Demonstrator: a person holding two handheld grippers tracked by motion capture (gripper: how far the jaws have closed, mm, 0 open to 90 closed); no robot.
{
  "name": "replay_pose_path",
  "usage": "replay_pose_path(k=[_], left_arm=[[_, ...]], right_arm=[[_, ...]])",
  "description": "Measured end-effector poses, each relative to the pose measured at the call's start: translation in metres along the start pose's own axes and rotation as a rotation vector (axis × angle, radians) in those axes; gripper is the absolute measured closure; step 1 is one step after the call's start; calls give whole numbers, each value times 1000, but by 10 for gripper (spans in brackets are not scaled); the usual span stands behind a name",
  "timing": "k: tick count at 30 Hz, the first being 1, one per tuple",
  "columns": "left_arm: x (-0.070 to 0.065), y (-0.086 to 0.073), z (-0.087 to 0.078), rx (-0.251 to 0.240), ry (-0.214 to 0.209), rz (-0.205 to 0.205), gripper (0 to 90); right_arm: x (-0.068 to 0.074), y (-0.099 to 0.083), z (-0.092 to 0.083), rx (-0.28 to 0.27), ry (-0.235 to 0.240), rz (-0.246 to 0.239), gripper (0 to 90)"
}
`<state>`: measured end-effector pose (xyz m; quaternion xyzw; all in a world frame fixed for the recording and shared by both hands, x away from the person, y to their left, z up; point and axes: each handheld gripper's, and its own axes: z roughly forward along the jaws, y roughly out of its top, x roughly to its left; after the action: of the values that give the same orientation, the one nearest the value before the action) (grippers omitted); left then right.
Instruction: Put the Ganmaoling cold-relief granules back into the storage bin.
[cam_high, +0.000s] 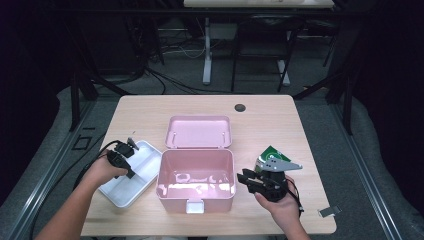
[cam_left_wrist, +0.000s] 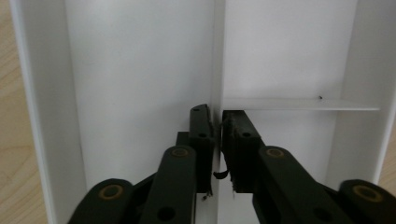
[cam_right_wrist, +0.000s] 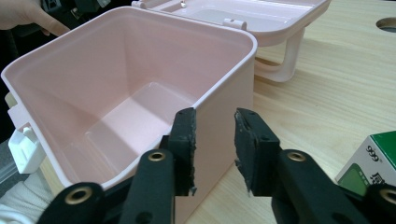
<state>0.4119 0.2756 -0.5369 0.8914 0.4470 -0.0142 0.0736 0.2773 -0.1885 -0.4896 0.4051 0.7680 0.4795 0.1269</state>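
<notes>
a pink box (cam_high: 196, 176) sits open at centre frame on the tabletop (cam_high: 270, 120), lid (cam_high: 199, 131) flung back behind it. lower left, the left gripper (cam_left_wrist: 217, 140) straddles the middle divider of a white tray (cam_high: 145, 152), jaws slightly parted on either side of it and not clearly pinching, likely to lift it. lower right, the right gripper (cam_right_wrist: 215, 140) is open and empty beside the box's wall, perhaps steadying. a green carton (cam_high: 272, 155) lies close behind; bare wood beyond.
</notes>
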Motion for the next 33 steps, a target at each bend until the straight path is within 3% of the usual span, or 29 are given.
replay_pose_path(k=[2, 4, 8, 13, 16, 22, 28, 33], left_arm=[[-2, -4, -2, -29, 0, -5, 751], [-3, -7, -4, -54, 15, -2, 690], [-7, -16, -7, -86, 33, 5, 597], [-6, -24, -17, -144, 23, -6, 525], [-8, -25, -23, -135, 41, 13, 482], [-12, -27, -27, -171, 44, 18, 453], [-13, -26, -28, -144, 98, 55, 455], [-13, -28, -30, -159, 62, 56, 400]], right_arm=[[0, 1, 0, 6, 4, -10, 626], [1, 2, 0, 15, -25, -25, 605], [-1, 9, -1, 26, -11, -23, 565], [-1, 16, -4, 59, -25, -51, 527], [-2, 19, -4, 86, -47, -56, 497], [-4, 25, 1, 137, -54, -119, 428], [-7, 31, 6, 191, -48, -119, 405], [-10, 33, 10, 244, -70, -136, 359]])
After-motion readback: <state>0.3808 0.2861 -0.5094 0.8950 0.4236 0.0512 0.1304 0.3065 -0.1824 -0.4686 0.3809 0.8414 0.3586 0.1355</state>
